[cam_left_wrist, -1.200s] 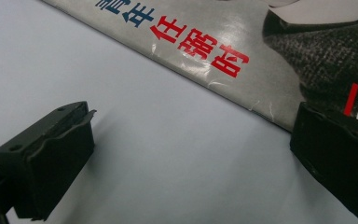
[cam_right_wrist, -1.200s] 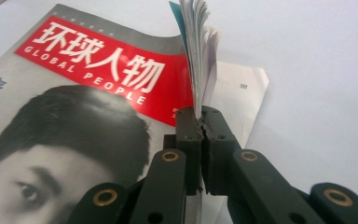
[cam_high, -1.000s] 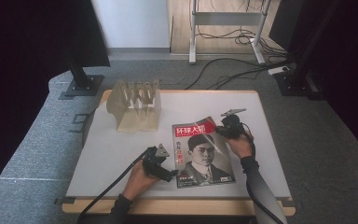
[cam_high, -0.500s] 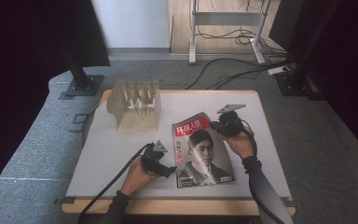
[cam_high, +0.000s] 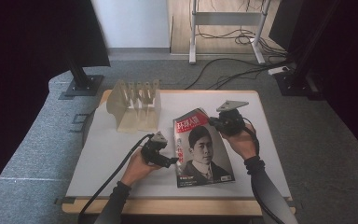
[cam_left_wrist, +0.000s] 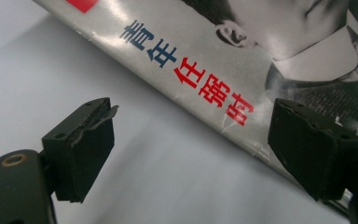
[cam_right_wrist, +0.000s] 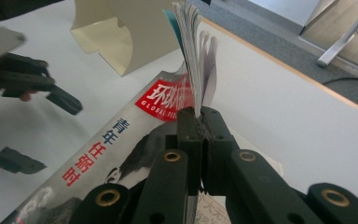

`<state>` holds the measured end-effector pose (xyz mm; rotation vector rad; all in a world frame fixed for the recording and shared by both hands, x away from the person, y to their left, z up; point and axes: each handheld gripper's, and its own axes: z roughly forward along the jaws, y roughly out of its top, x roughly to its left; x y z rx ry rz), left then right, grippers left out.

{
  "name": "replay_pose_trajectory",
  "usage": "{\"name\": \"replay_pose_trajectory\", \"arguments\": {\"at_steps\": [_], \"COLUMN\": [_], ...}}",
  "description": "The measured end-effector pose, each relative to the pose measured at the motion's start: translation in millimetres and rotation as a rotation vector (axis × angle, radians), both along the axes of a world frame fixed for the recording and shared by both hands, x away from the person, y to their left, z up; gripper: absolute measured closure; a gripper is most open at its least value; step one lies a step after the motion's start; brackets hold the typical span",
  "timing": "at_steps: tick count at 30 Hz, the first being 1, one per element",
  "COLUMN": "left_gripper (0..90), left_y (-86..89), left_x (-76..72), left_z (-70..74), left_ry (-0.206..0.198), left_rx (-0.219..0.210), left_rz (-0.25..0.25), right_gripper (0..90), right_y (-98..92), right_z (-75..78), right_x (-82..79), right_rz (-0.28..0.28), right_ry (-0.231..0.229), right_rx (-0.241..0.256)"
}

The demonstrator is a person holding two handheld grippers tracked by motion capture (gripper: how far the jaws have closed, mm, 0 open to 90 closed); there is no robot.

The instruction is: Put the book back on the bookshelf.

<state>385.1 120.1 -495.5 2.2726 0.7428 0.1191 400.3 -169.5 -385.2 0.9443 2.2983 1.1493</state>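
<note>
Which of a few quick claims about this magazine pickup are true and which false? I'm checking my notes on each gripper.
1. The right gripper is shut on the magazine. True: its jaws pinch the far edge, and the pages fan up above them.
2. The left gripper also clamps the magazine. False: its jaws stand wide apart at the spine edge, holding nothing.
3. The magazine lies wholly flat. False: its far right corner is lifted off the table.
4. A beige slotted rack stands on the table beyond the left gripper. True.
5. The rack holds magazines. False: its slots look empty.
</note>
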Motion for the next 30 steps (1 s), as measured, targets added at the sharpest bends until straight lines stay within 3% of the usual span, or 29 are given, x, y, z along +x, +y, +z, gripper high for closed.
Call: {"name": "replay_pose_trajectory", "arguments": {"at_steps": [11, 16, 18, 30], "left_gripper": [17.2, 21.3, 25.5, 49.1], "left_y": [-21.4, -25.2, -26.6, -22.8], "left_x": [12.3, 15.8, 15.8, 18.9], "left_z": [-7.9, -12.3, -11.1, 0.3], "left_ry": [0.03, 0.079, 0.079, 0.092], "left_rx": [0.024, -0.036, -0.033, -0.056], "left_rz": [-0.092, -0.146, -0.163, -0.133], "right_gripper": [86.9, 86.9, 86.9, 86.9], "right_y": [-3.9, -4.4, -3.9, -2.0], "right_z": [18.5, 22.1, 22.6, 29.8], "right_x": [-15.9, -19.9, -20.6, -25.4], "right_rz": [0.028, 0.041, 0.047, 0.085], "right_ry": [-0.052, -0.061, -0.064, -0.083], "right_rx": [0.01, 0.012, 0.014, 0.032]}}
